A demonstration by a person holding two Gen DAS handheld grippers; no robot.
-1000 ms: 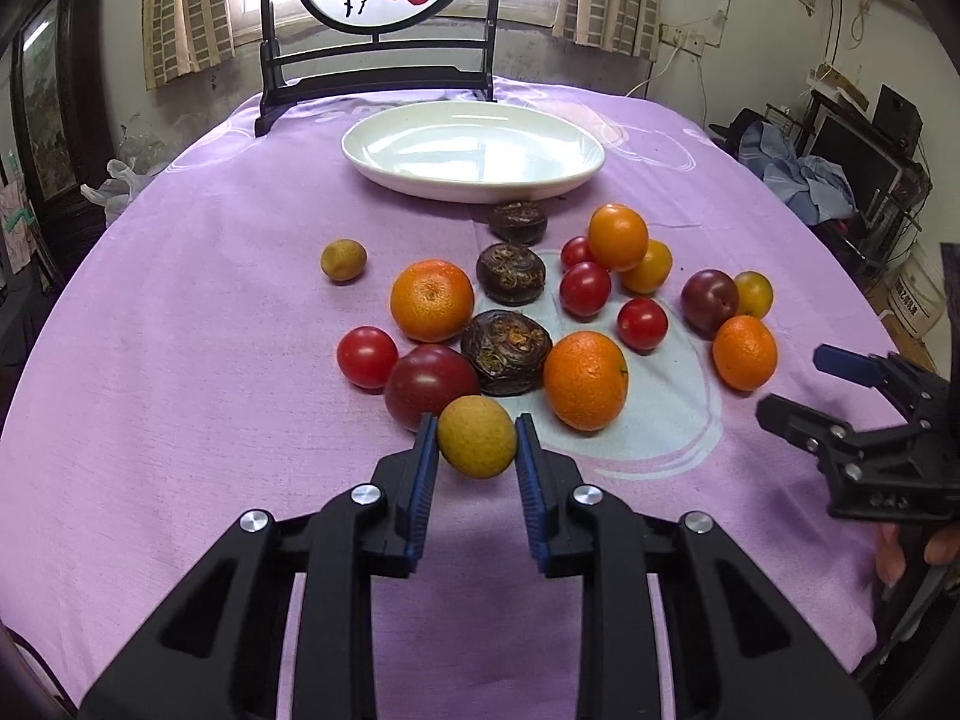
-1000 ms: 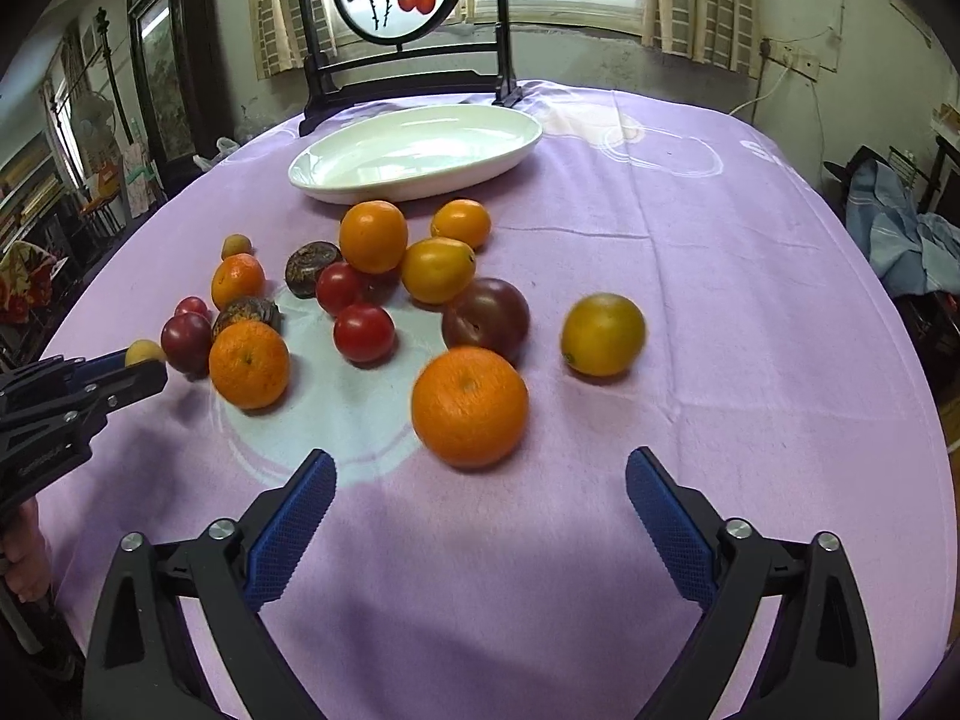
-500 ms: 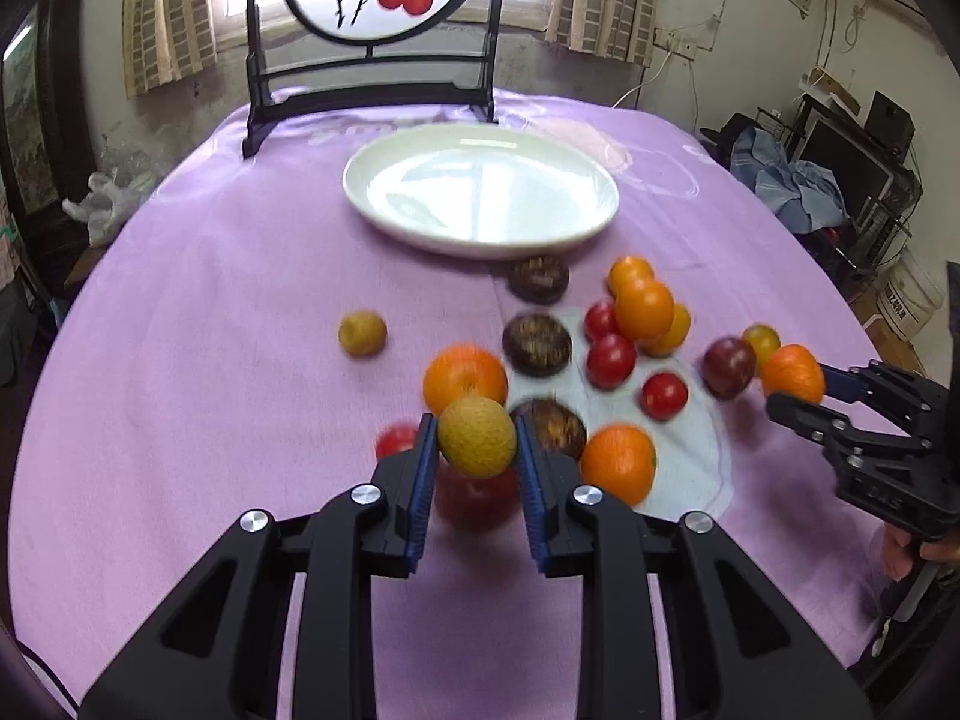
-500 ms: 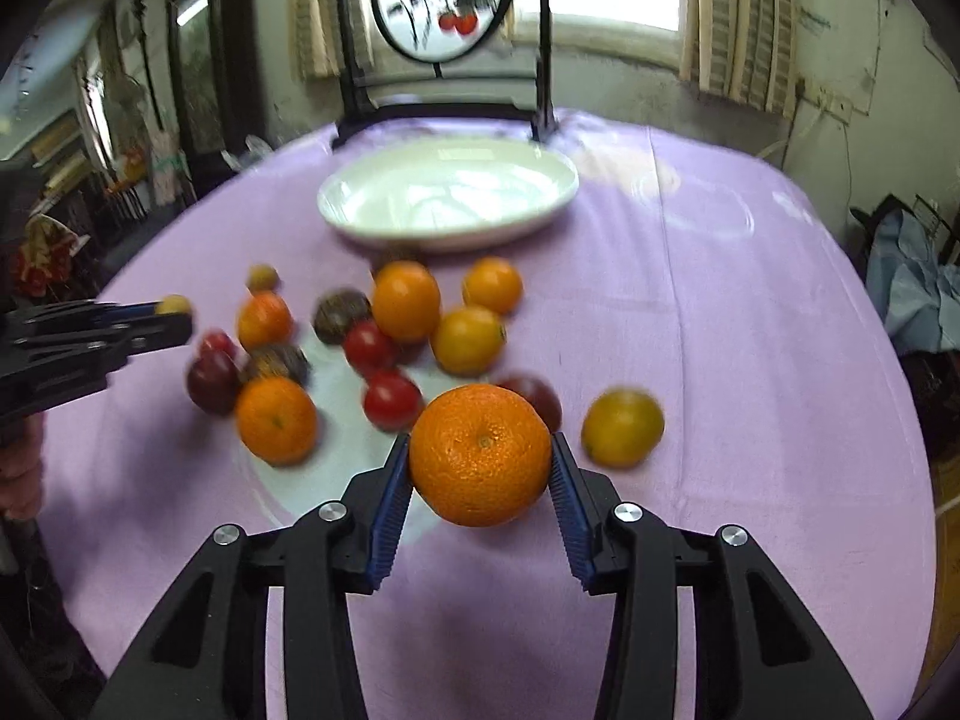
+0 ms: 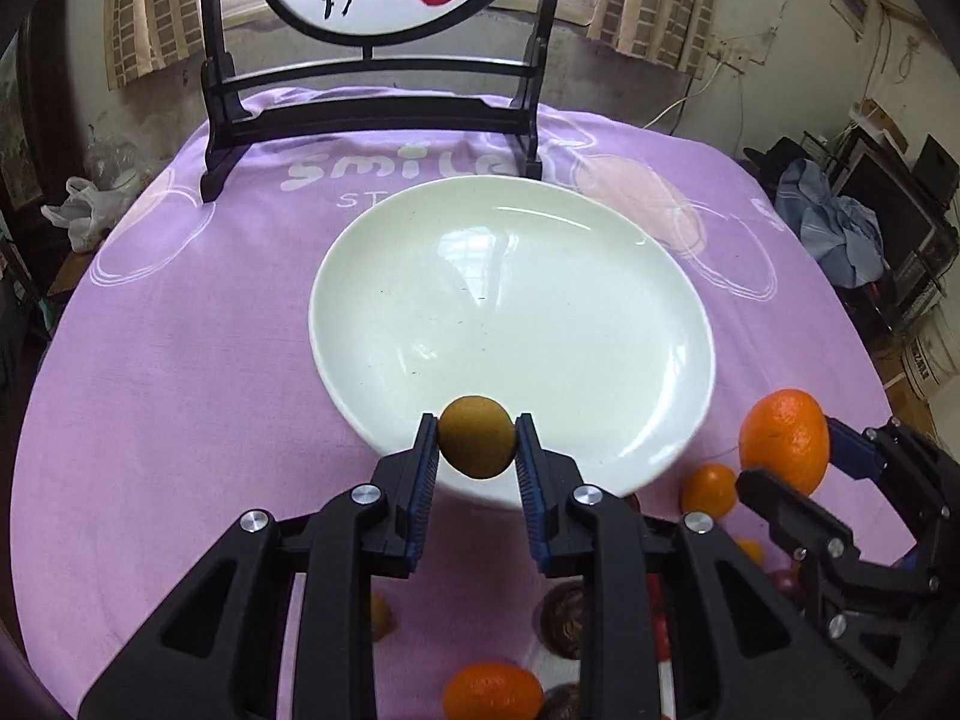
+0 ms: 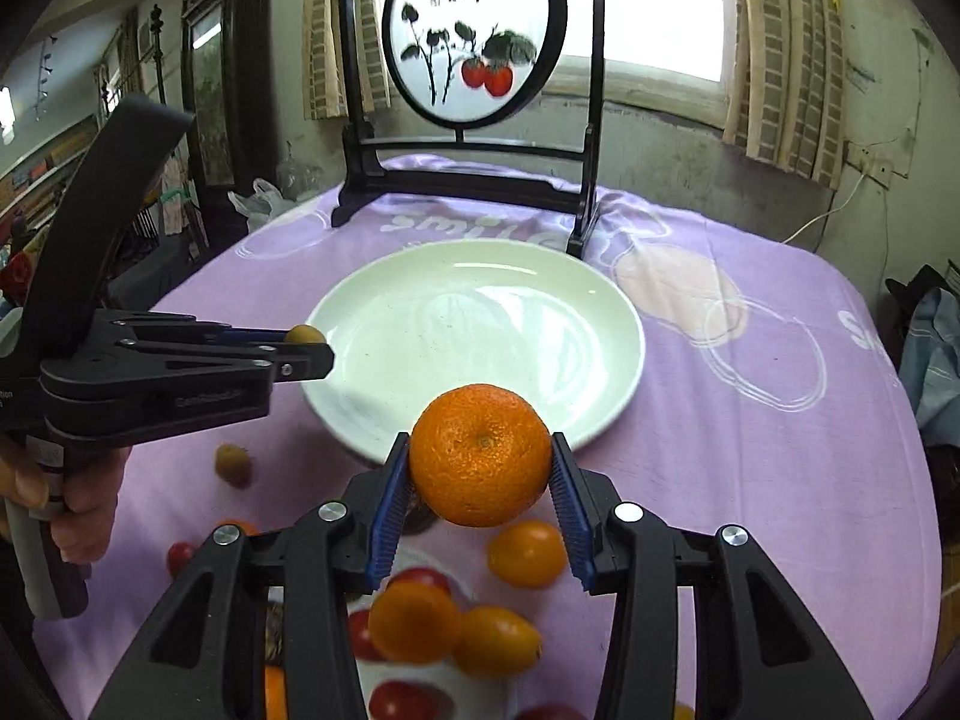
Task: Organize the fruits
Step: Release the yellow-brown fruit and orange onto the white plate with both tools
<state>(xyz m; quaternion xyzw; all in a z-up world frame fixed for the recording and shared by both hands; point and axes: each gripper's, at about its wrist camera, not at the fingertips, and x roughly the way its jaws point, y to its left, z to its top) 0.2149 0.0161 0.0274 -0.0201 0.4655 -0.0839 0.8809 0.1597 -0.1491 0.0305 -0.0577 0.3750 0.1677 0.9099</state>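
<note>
Gripping a small yellow-brown fruit between closed pads, the left gripper hangs at the near rim of the white plate, its frame hiding most of the loose fruit on the purple tablecloth. The right gripper clamps an orange near that rim. Only the right wrist view shows the person's hand on the left handle.

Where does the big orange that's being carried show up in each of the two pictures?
Left wrist: orange at far right, in the right gripper.
Right wrist: orange low centre, between the pads.
Shared landmark: white plate, just beyond it in both.
</note>
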